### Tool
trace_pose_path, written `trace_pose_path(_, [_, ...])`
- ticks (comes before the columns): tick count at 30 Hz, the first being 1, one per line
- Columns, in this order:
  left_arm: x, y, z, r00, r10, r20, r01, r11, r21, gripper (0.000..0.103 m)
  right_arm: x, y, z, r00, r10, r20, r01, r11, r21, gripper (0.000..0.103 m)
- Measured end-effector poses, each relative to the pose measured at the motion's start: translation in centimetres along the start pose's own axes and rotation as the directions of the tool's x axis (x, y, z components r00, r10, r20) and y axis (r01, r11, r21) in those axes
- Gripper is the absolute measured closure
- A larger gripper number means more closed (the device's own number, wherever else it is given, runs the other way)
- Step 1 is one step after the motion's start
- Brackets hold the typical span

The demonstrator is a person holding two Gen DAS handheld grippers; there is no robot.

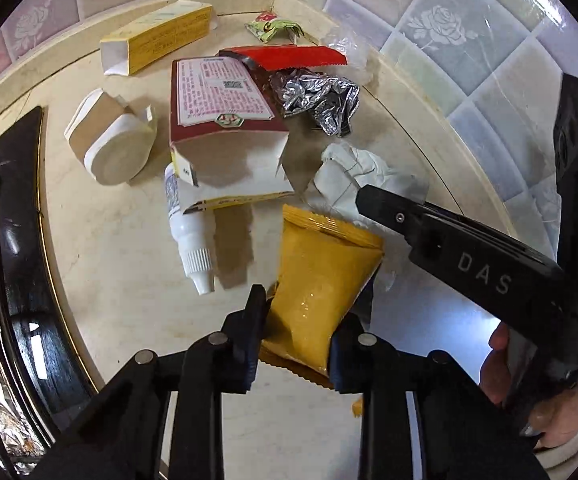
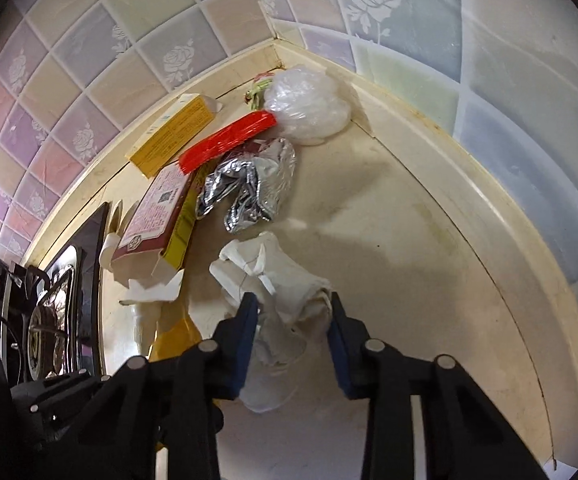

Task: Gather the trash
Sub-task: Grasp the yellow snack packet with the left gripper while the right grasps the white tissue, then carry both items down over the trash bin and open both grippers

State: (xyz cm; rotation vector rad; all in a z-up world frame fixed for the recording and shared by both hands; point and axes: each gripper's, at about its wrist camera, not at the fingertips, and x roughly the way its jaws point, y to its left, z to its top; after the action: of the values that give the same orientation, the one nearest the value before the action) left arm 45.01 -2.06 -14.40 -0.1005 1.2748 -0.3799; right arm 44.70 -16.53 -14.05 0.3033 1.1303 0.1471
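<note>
**A:** What do the left gripper's [image 1: 303, 320] fingers have?

**B:** They are clamped on the lower end of a yellow snack packet [image 1: 321, 280], one pad pressing on each side. In the left wrist view the packet runs from about 6 o'clock up toward the centre, lying on the cream surface [image 1: 109, 260].

**A:** And the right gripper [image 2: 293, 316]?

**B:** Its blue-padded fingers stand on either side of a crumpled white tissue [image 2: 281, 280]. The wad fills the gap and both pads look to be touching it, so it appears gripped. From the left camera the same gripper comes in from 3 o'clock, its tip on the tissue [image 1: 349, 172].

**A:** Where is the rest of the trash?

**B:** Piled toward the tiled corner. In the left wrist view: an open red-and-white carton [image 1: 225, 120] just above centre, a white dropper bottle [image 1: 189, 236] partly under its flap at 8 o'clock, crumpled silver foil [image 1: 317, 100] at 1 o'clock, a red wrapper [image 1: 285, 58] behind it, a long yellow box [image 1: 157, 36] at 11 o'clock, and a tape roll [image 1: 109, 140] at 9 o'clock. In the right wrist view, a clear plastic bag [image 2: 309, 108] sits in the corner at 12 o'clock.
</note>
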Motion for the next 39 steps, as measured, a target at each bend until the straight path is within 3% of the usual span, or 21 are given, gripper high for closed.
trace_pose_path(2, [-0.2,0.3,-0.3,1.000,-0.002,0.001,0.002,1.000,-0.010,0.086,-0.6,0.0,-0.5,1.000,0.009,0.011,-0.009,1.000,0.004,0.085])
trace_pose_path(12, [-5.0,0.3,-4.6,0.998,0.022,0.061,-0.019,0.999,-0.042,0.097,-6.8,0.5,-5.1,0.993,-0.035,0.110,0.037,0.999,-0.016,0.086])
trace_pose_path(19, [-11.1,-1.8,-11.1,0.986,0.097,0.135,-0.096,0.995,-0.015,0.097,-13.7,1.3,-10.5,0.982,0.001,0.188,0.004,1.000,-0.029,0.086])
trace_pose_path(25, [-15.2,-4.5,-17.4,0.968,0.150,0.199,-0.154,0.988,0.000,0.097,-19.1,1.9,-16.1,0.977,0.020,0.214,0.004,0.994,-0.110,0.086])
trace_pose_path(35, [-18.6,-8.4,-28.4,0.940,0.214,0.265,-0.211,0.977,-0.041,0.097,-22.6,1.4,-25.5,0.991,0.079,0.107,-0.052,0.972,-0.230,0.086])
trace_pose_path(39, [-18.0,-9.2,-31.4,0.944,0.225,0.243,-0.223,0.974,-0.034,0.097,-22.3,0.9,-29.0,0.994,0.090,0.056,-0.073,0.964,-0.254,0.086])
